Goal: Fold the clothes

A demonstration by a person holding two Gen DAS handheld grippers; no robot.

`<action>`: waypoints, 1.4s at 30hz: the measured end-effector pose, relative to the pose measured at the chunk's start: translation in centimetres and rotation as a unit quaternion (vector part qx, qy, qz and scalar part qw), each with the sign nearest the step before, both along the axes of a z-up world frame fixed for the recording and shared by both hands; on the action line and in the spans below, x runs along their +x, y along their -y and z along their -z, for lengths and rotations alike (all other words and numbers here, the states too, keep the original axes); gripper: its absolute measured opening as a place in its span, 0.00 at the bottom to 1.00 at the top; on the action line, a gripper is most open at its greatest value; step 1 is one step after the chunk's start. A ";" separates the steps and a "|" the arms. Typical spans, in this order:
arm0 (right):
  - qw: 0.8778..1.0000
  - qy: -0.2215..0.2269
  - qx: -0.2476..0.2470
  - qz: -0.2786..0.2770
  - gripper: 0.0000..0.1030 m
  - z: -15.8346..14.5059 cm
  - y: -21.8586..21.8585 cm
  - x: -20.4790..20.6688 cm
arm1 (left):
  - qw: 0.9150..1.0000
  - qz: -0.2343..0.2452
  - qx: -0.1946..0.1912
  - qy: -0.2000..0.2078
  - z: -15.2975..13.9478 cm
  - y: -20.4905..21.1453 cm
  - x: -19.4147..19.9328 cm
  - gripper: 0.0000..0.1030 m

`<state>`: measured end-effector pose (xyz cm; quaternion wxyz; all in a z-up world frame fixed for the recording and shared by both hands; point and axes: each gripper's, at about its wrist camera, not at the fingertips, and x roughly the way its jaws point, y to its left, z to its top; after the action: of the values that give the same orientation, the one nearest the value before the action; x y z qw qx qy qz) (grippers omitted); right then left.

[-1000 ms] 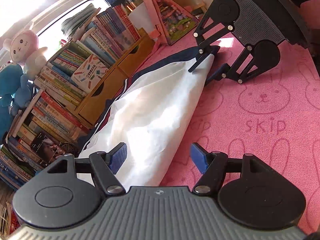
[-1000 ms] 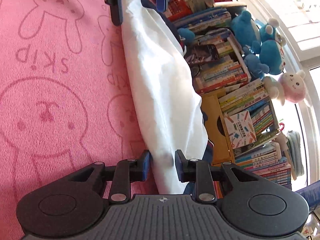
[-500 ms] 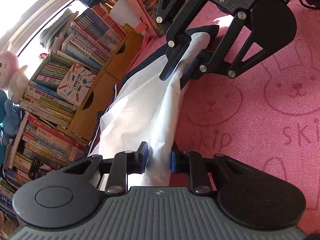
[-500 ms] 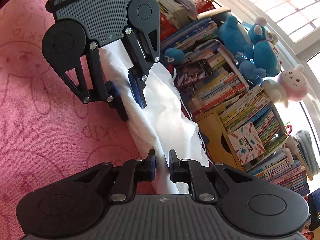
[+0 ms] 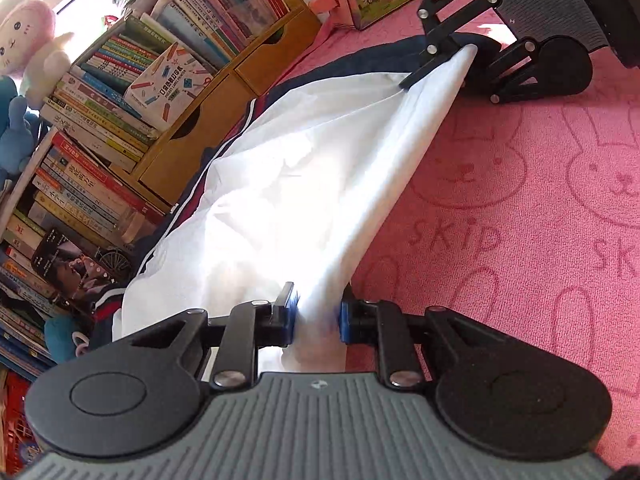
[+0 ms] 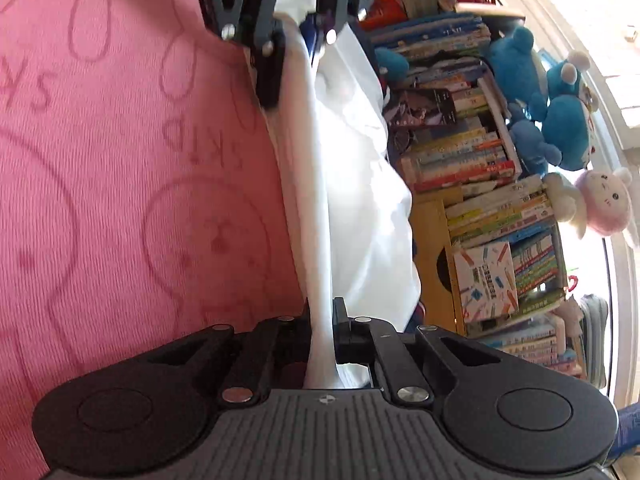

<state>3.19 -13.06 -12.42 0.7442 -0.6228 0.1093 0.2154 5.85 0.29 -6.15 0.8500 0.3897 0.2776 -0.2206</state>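
My left gripper (image 5: pixel 316 314) and right gripper (image 6: pixel 320 330) both pinch the white cloth (image 5: pixel 304 184), stretched between them. No neat fold yet; folding over comes next.

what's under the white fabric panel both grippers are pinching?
A navy garment layer with red and white trim shows past the white fabric panel, lying on the pink bunny-print towel. How far it extends beneath is covered.

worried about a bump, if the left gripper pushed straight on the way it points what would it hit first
Apart from the white garment it already clamps, probably the right gripper, pinching the far end of the same fold; depth is unclear.
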 end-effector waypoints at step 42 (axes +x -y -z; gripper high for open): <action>0.994 0.075 0.000 -0.075 0.74 -1.2 -0.8 -6.8 | 0.991 0.062 0.090 0.071 -0.8 0.9 -6.3 0.66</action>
<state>-3.57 -12.31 -11.23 0.7317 -0.6440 0.0058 0.2232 -0.41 -0.58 -5.33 0.8137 0.4956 0.2106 -0.2190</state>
